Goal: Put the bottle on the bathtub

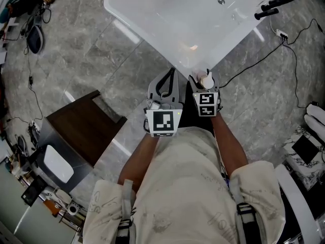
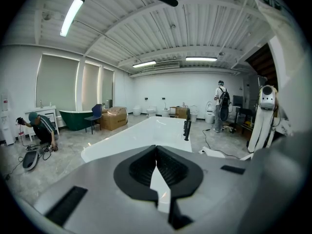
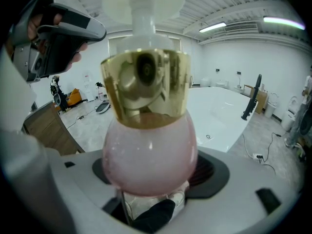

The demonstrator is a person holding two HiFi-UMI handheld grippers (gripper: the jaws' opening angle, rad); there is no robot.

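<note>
A round pink bottle [image 3: 148, 155] with a gold collar and white pump top stands upright between the jaws of my right gripper [image 1: 204, 81], which is shut on it. In the head view the bottle [image 1: 206, 79] hangs just short of the near corner of the white bathtub [image 1: 183, 19]. My left gripper [image 1: 167, 83] sits beside it to the left, shut with nothing in it; its dark jaws [image 2: 156, 167] meet in the left gripper view. The bathtub [image 2: 146, 133] stretches away ahead of both grippers.
A black faucet [image 1: 277, 4] stands at the tub's far right rim. Cables and a power strip [image 1: 281, 33] lie on the grey floor to the right. A dark wooden stool [image 1: 84, 128] stands at left. A person [image 1: 25, 1] crouches at far left.
</note>
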